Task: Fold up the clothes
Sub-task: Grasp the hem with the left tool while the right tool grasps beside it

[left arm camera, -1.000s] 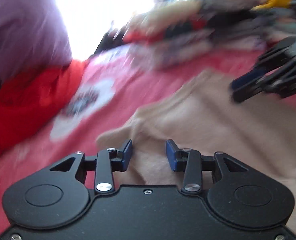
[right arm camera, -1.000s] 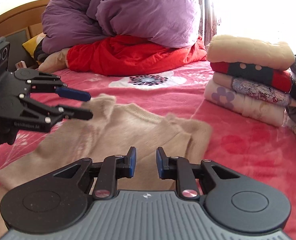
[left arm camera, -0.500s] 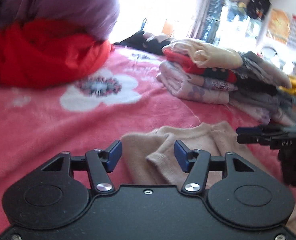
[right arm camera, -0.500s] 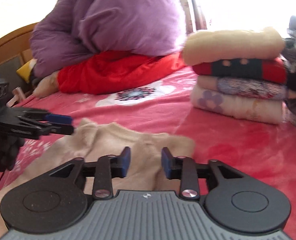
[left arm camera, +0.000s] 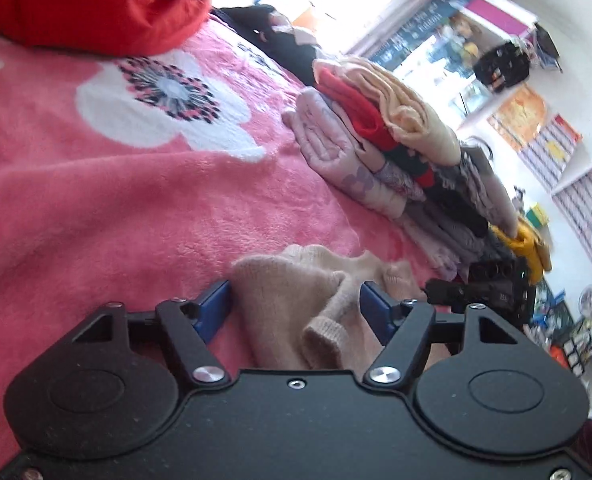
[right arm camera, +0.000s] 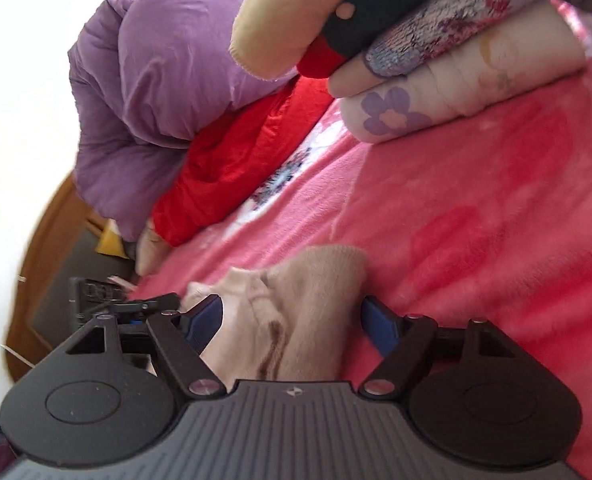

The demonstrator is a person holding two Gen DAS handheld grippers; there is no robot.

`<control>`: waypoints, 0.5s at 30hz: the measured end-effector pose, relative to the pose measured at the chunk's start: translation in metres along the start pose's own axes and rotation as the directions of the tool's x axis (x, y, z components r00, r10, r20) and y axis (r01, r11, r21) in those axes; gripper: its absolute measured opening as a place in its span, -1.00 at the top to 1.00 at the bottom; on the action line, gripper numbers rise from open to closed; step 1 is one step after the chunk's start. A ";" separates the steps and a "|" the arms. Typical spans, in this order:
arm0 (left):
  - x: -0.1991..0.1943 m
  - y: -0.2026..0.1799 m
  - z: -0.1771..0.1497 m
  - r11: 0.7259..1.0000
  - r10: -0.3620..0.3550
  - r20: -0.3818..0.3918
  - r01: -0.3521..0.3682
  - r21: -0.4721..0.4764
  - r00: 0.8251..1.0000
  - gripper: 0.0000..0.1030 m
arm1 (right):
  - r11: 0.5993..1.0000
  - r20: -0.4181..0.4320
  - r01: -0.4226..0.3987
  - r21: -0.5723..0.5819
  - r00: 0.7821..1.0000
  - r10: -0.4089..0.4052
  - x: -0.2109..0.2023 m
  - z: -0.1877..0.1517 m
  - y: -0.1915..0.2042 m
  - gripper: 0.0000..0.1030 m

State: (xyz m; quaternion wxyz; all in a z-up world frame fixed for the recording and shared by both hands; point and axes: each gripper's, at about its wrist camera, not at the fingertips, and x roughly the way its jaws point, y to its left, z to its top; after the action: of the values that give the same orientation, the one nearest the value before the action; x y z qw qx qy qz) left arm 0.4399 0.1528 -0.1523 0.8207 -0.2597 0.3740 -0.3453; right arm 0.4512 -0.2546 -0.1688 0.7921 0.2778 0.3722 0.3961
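Note:
A beige knit sweater [left arm camera: 284,280] lies flat on the pink floral blanket [left arm camera: 96,200]. My left gripper [left arm camera: 296,310] is open and low over one corner, with a cuff and a fold of the knit between its blue pads [left arm camera: 214,308]. The right gripper [right arm camera: 292,322] is open too, straddling another corner of the sweater [right arm camera: 311,276]; its blue pads [right arm camera: 377,322] stand clear of the cloth. Each gripper shows in the other's view: the right gripper [left arm camera: 491,284] at the right, the left gripper [right arm camera: 124,304] at the left. Most of the sweater is hidden under the gripper bodies.
A stack of folded clothes [left arm camera: 375,136] sits on the bed just beyond the sweater, also close above the right gripper as the stack [right arm camera: 415,60]. A purple duvet [right arm camera: 156,72] and red quilt [right arm camera: 232,168] are piled by the wooden headboard [right arm camera: 44,248]. Shelves and clutter fill the room's far side.
Both grippers have dropped down to the sweater's far corners, tilted, and spread their jaws wider. The sweater lies where it was.

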 end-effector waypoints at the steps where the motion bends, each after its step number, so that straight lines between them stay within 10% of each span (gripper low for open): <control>1: 0.003 -0.002 0.002 1.000 0.002 -0.008 -0.002 0.011 1.000 -0.31 | 1.000 -0.007 0.000 -0.008 1.000 0.000 0.004 0.001 0.001 -0.44; 5: 0.011 -0.003 0.006 1.000 0.019 -0.015 -0.019 0.024 1.000 0.10 | 0.999 -0.033 -0.001 -0.040 0.999 0.000 0.018 0.004 0.003 0.12; 15: -0.040 -0.076 -0.014 0.971 0.001 0.170 -0.042 0.237 0.985 0.61 | 0.974 0.060 0.033 -0.224 0.998 -0.020 -0.002 0.001 0.054 0.43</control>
State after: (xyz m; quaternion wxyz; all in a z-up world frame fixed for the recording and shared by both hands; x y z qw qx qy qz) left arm 0.3817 0.1335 -0.0911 0.8785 -0.1828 0.2615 -0.3556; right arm 0.4284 -0.2278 -0.1273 0.8340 0.1928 0.3058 0.4168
